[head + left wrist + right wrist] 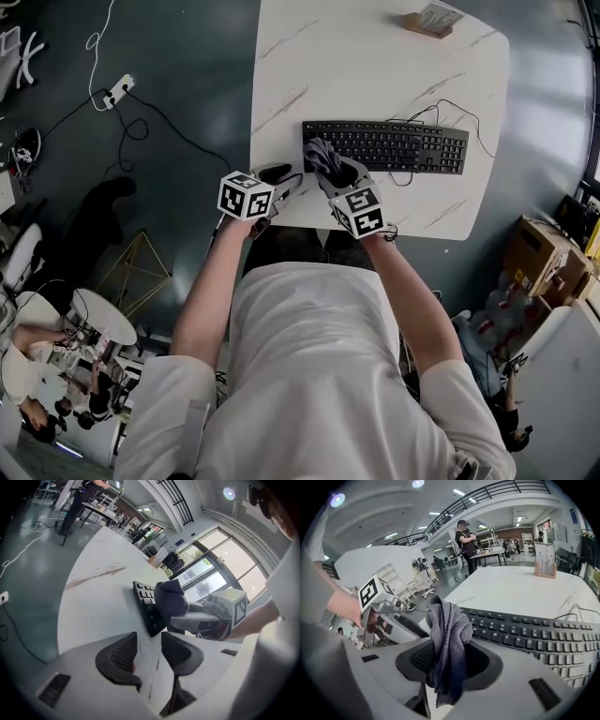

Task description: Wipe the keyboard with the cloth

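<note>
A black keyboard lies across the white marble table. My right gripper is shut on a bunched grey cloth, which hangs over the keyboard's left end. In the left gripper view the cloth sits on the keyboard's corner. My left gripper stands open with nothing between its fingers, over the table's near edge, just left of the keyboard and apart from it.
A wooden holder stands at the table's far edge. The keyboard's cable loops behind it. Cables and a power strip lie on the floor to the left. People stand at tables in the background.
</note>
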`<state>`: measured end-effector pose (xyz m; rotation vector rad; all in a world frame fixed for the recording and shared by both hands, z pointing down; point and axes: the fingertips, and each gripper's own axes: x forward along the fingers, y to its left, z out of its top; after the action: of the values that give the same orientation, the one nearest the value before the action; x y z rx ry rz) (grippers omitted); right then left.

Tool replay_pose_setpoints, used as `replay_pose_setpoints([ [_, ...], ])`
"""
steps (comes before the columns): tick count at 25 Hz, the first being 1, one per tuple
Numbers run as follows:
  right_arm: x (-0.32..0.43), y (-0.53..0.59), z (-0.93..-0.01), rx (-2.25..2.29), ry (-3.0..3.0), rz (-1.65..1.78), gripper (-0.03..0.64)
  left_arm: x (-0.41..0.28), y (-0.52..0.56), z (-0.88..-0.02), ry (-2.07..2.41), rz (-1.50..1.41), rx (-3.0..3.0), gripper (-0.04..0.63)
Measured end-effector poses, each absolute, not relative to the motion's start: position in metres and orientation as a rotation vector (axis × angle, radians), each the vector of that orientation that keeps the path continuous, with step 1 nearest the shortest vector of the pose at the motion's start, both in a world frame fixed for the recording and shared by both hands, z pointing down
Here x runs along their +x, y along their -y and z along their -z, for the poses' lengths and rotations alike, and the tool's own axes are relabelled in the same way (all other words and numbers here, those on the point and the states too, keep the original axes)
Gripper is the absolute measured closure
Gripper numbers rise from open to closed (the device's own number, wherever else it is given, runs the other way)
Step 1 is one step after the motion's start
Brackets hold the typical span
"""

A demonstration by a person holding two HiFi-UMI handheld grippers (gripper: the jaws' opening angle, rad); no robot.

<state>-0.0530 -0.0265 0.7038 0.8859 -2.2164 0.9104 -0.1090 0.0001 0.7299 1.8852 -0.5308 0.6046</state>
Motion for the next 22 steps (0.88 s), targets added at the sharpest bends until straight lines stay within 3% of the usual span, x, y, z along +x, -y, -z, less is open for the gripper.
replay_pose_setpoints([
  [8, -0.104, 0.005, -0.698, 0.68, 2.269, -0.993, 0.449, -0.143, -0.001, -0.724, 0.582, -0.615, 1.889, 0.439],
  [15, -0.06, 0.004, -0.704, 0.775, 2.181, -1.014, 0.451, -0.155, -0.008, -0.723, 0.555, -0.638, 1.889, 0.531],
  [22, 0.002, 0.003, -0.703, 0.936, 2.086, -1.024, 0.451, -0.143, -0.013, -0.725, 0.506, -0.625, 1.897, 0.569],
])
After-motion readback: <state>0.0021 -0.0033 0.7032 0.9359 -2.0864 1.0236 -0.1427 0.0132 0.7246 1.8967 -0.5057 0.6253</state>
